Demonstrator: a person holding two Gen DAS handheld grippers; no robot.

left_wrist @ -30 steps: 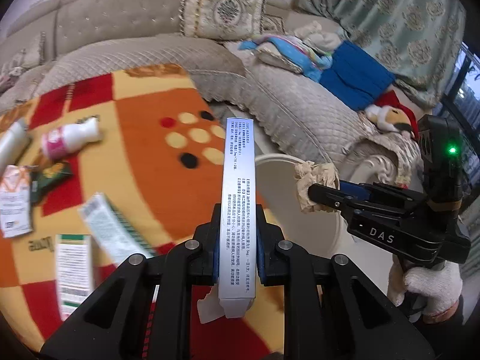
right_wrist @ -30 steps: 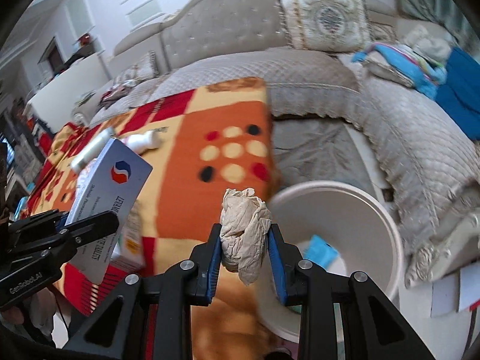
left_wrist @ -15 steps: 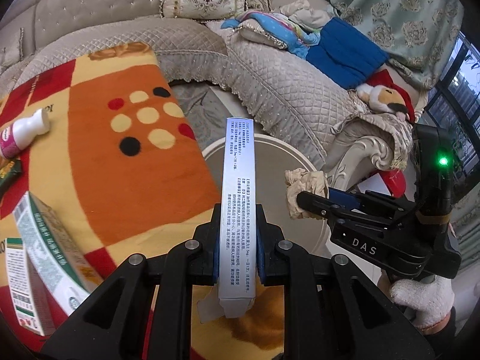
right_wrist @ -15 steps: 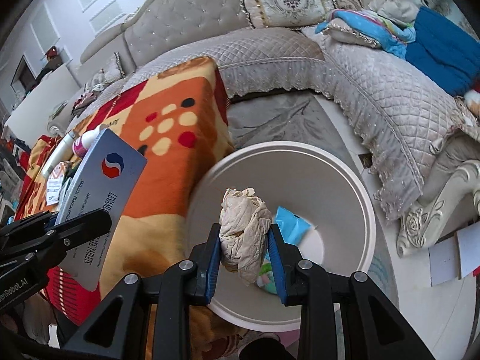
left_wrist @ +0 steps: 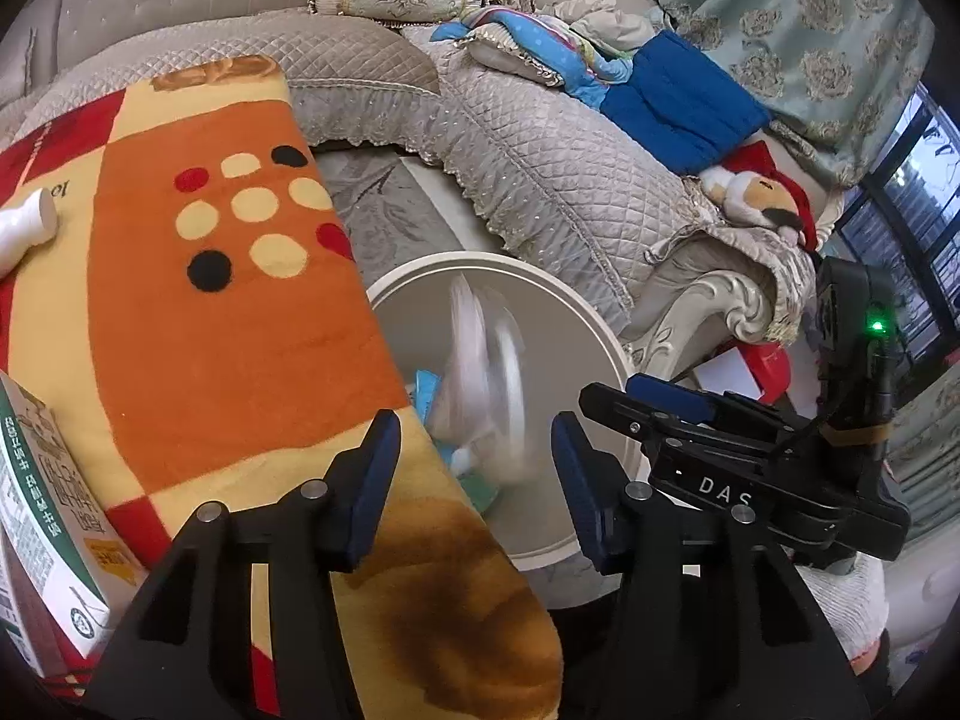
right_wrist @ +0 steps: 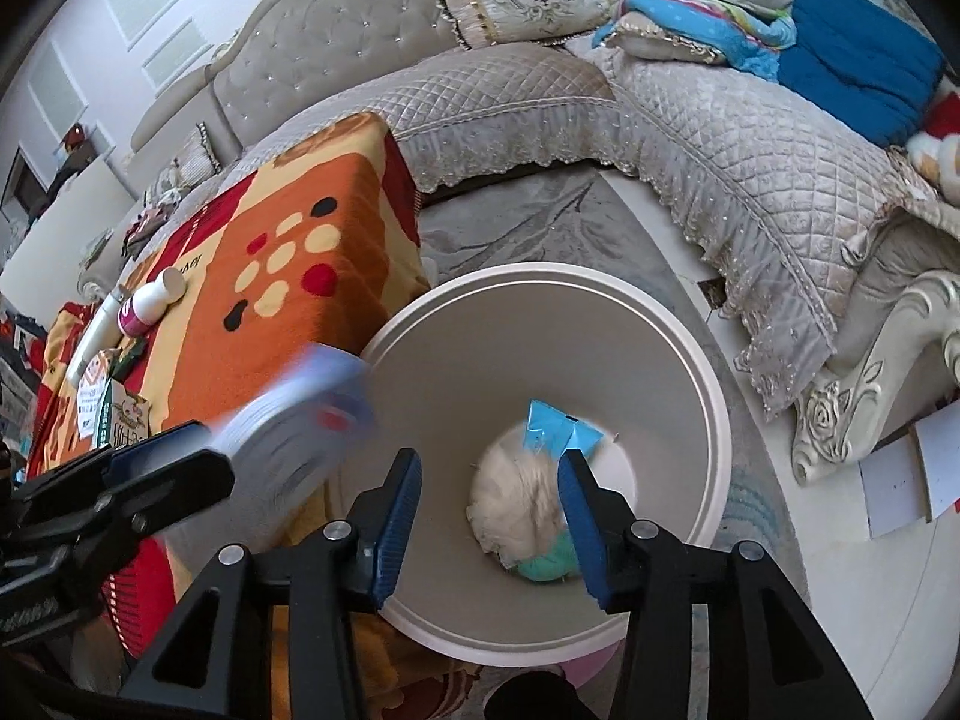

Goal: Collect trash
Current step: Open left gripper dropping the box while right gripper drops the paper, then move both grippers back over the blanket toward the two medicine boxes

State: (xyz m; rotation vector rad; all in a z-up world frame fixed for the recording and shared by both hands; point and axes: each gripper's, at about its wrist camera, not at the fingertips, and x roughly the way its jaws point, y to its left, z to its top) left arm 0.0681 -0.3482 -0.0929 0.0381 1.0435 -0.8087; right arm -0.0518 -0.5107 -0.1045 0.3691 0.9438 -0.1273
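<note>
- Landmark: white bin (right_wrist: pixel 714 420), round, open-topped, standing on the floor beside the orange patterned blanket (left_wrist: pixel 228 324) and in front of the quilted grey sofa (left_wrist: pixel 540 168).
- Left gripper (left_wrist: pixel 474 456): jaws just opened, now released; nothing is pressed by the blue pads. It is held over the blanket-side rim of the bin.
- Slim white box (left_wrist: pixel 486 384): seen as a motion-blurred streak beyond the left jaws, over the bin's mouth, free of the pads. In the right wrist view the same box (right_wrist: pixel 300 420) is smeared at the bin's blanket-side rim, just past the left gripper's tip.
- Right gripper (right_wrist: pixel 489 510): jaws just opened, now released, held directly above the bin's interior.
- Crumpled beige paper wad (right_wrist: pixel 516 504): blurred, inside the bin, between and below the right fingers; no contact with the pads can be made out.
- Already in the bin: a light-blue packet (right_wrist: pixel 555 429) beside the wad, and a teal item (right_wrist: pixel 552 561) under it.
- On the blanket, away from the bin: a small white bottle with pink label (right_wrist: pixel 147 303) lying on its side, and a green-and-white carton (left_wrist: pixel 42 516) at the near-left edge.
- A white-gloved hand (left_wrist: pixel 840 606) is seen under the right gripper's body, on the far side of the bin from the blanket.
</note>
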